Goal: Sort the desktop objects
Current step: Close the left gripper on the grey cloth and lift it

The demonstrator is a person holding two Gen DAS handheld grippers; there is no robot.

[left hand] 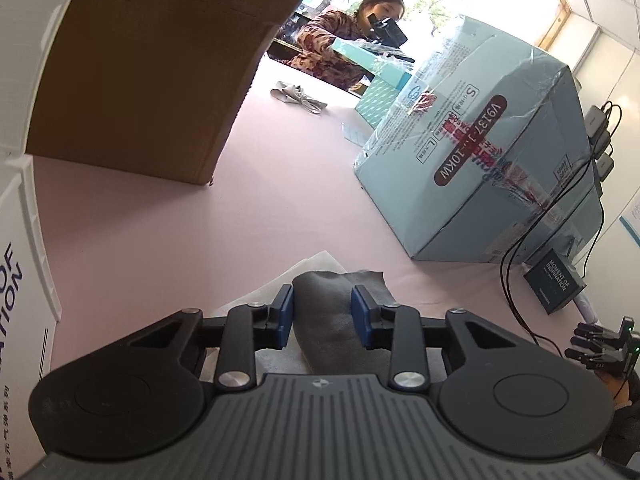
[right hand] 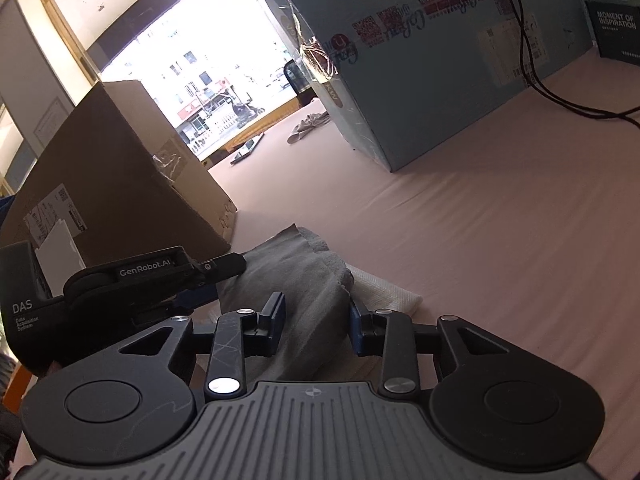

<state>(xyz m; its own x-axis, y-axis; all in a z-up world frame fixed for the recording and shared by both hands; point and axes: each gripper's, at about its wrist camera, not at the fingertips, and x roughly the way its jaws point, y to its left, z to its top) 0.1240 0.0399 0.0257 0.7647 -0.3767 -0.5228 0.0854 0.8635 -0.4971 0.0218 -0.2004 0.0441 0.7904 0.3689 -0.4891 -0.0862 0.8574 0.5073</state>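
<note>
Both grippers, left (left hand: 322, 316) and right (right hand: 316, 322), stand spread astride the grey cloth (left hand: 336, 320), not pinching. Ahead, a black box (left hand: 554, 286) reads "MOMENT OF INSPIRATION".

A grey cloth (left hand: 332, 320) lies crumpled on a white sheet (right hand: 384, 290) on the pink desk (left hand: 260, 208), one edge folded up, between the boxes.
</note>
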